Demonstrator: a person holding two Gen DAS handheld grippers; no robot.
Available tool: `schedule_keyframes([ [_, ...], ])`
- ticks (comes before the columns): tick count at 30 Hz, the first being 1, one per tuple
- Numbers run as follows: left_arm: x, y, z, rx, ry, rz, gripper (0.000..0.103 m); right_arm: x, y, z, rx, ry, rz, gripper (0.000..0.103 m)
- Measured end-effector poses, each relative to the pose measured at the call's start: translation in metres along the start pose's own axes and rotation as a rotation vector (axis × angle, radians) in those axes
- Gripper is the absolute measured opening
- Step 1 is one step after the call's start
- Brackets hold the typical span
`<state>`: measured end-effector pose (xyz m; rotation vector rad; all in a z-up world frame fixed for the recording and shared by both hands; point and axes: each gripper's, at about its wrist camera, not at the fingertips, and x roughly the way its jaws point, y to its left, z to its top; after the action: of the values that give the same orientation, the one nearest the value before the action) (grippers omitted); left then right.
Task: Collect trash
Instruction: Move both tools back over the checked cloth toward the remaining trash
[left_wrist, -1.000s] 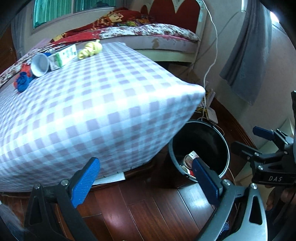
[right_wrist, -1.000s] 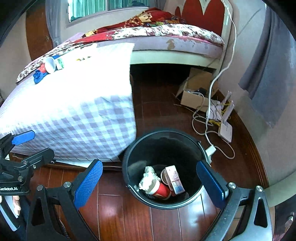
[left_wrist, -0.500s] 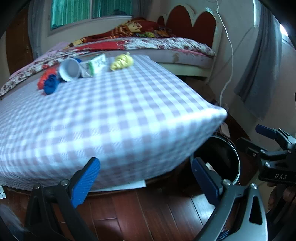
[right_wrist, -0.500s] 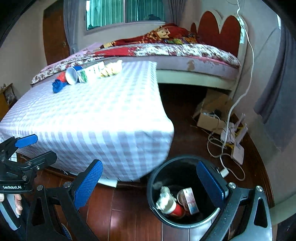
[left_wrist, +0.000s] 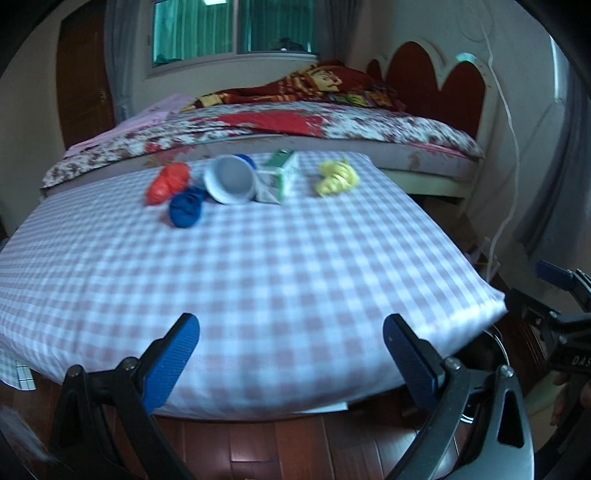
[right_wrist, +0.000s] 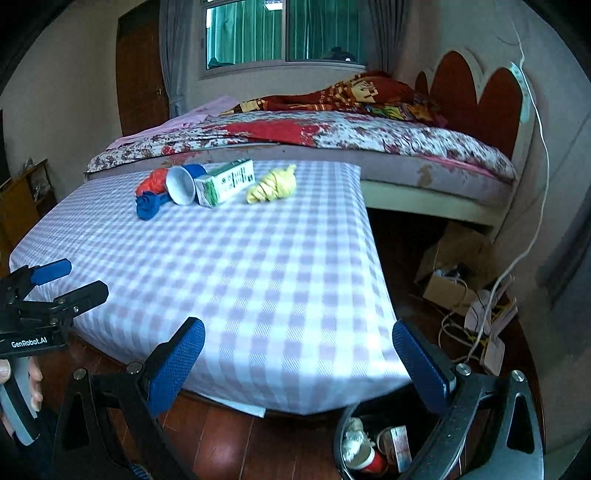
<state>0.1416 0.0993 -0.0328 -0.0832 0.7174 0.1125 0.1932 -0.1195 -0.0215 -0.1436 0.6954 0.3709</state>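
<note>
Trash lies at the far end of a checked mattress: a red wad, a blue wad, a paper cup on its side, a green-white carton and a yellow wad. The right wrist view shows the same cup, carton and yellow wad. A black bin at the mattress's near right corner holds a red cup and a small box. My left gripper and right gripper are both open, empty, at the near edge, far from the trash.
Behind the mattress stands a bed with a floral cover and red headboard. A cardboard box, cables and a power strip lie on the wooden floor to the right. A hand holds the left gripper's handle.
Both cameras have risen and tilted up from the bin toward the mattress top. The trash pile now sits nearer the middle of each view, and the bin has dropped to the lower edge.
</note>
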Motion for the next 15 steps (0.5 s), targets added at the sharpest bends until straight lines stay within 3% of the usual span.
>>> schedule_keyframes([
  [10, 0.033, 0.059, 0.028, -0.057, -0.006, 0.062, 0.100, 0.059, 0.020, 0.052, -0.010, 0.001, 0.026, 0.102],
  [15, 0.057, 0.082, 0.042, -0.077, 0.012, 0.092, 0.097, 0.096, 0.028, 0.076, -0.025, 0.059, 0.036, 0.102],
])
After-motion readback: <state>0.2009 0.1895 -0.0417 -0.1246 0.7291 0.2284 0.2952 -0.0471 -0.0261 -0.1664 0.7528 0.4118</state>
